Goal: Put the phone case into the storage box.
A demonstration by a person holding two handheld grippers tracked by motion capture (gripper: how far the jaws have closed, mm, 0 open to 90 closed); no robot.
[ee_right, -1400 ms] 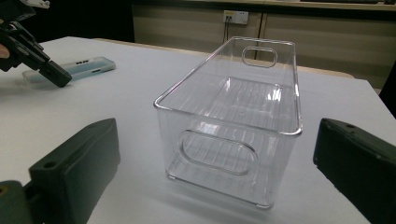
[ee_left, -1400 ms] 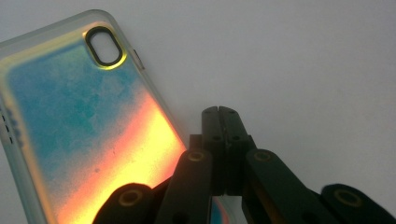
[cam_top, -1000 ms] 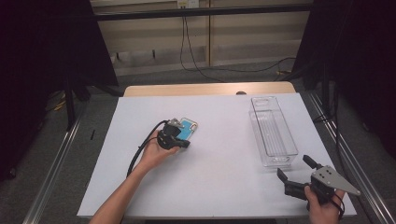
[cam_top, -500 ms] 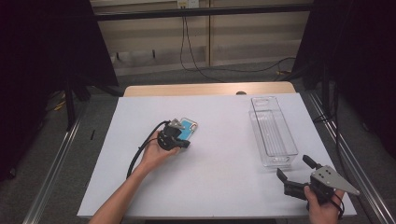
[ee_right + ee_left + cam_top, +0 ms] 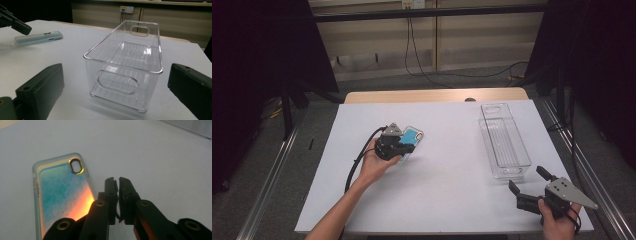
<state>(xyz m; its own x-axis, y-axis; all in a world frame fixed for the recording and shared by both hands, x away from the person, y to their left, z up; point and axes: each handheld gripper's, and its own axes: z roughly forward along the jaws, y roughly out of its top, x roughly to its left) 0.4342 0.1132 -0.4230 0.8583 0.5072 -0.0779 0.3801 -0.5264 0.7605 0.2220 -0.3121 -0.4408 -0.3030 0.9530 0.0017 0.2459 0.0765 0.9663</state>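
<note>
The left hand-held gripper (image 5: 404,148) sits over the middle-left of the white tabletop (image 5: 447,185), its black jaws nearly clenched with only a thin slit between the pads. They have just been easing apart a little, and nothing is between them. In the left gripper view the phone case (image 5: 60,192) lies flat on the tabletop just beside those jaws, to their left and partly under them, its camera cut-out at the far end and its back shading from blue to orange. From the high view the case (image 5: 413,136) pokes out just beyond the gripper's tips.

Well apart to the right stands the clear plastic bin (image 5: 504,142), long and narrow, empty, with oval handle holes in its end walls. The right hand-held gripper (image 5: 527,184) rests near the front right corner of the tabletop, released, jaws spread wide with nothing between them. The bin's near end stands just ahead of them.
</note>
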